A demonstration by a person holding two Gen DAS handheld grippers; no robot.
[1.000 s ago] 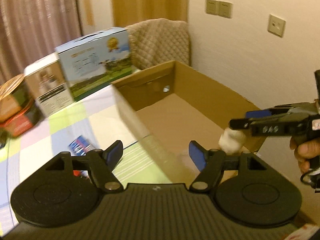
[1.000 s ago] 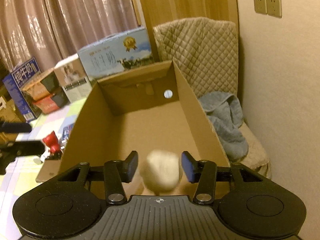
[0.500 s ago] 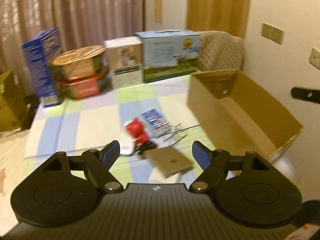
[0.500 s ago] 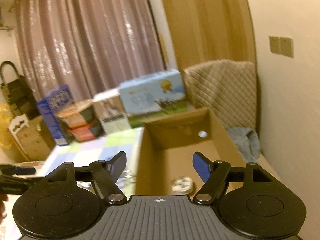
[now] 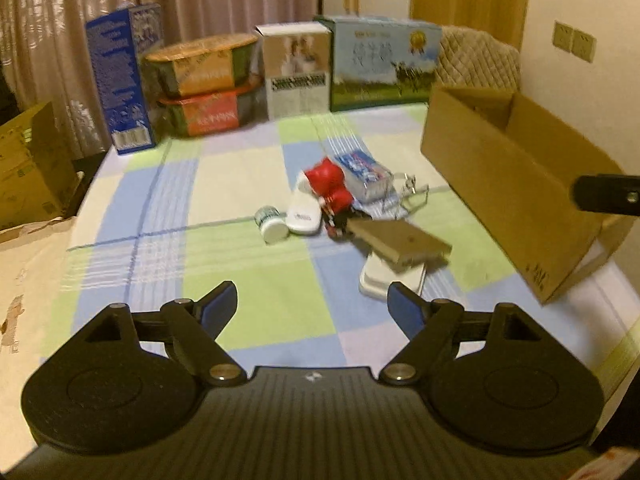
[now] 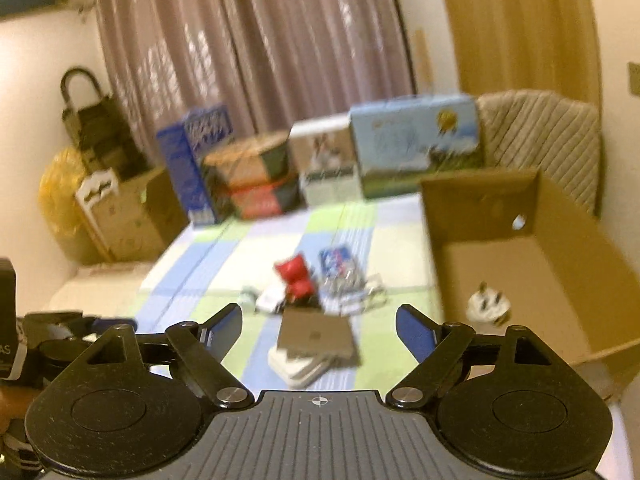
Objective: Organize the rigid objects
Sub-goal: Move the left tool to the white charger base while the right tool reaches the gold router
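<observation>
An open cardboard box (image 5: 516, 196) stands on the right of the checked tablecloth; it also shows in the right wrist view (image 6: 560, 240), with a white plug (image 6: 488, 304) lying inside it. A pile of small objects lies mid-table: a red toy (image 5: 330, 188), a blue packet (image 5: 362, 172), a white case (image 5: 304, 212), a small white-capped bottle (image 5: 272, 224), a flat brown box (image 5: 400, 242) on a white block (image 5: 390, 282). My left gripper (image 5: 310, 306) is open and empty, short of the pile. My right gripper (image 6: 318, 328) is open and empty, left of the box.
Boxes line the table's far edge: a blue carton (image 5: 124, 76), stacked round tins (image 5: 200, 84), a white box (image 5: 298, 68), a milk case (image 5: 384, 64). A quilted chair (image 5: 476, 60) stands behind the cardboard box. Another carton (image 5: 32, 168) stands off the left edge.
The right gripper let go of the white plug into the box, opened wide and pulled back up and left. The left gripper swung away from the box to face the pile.
</observation>
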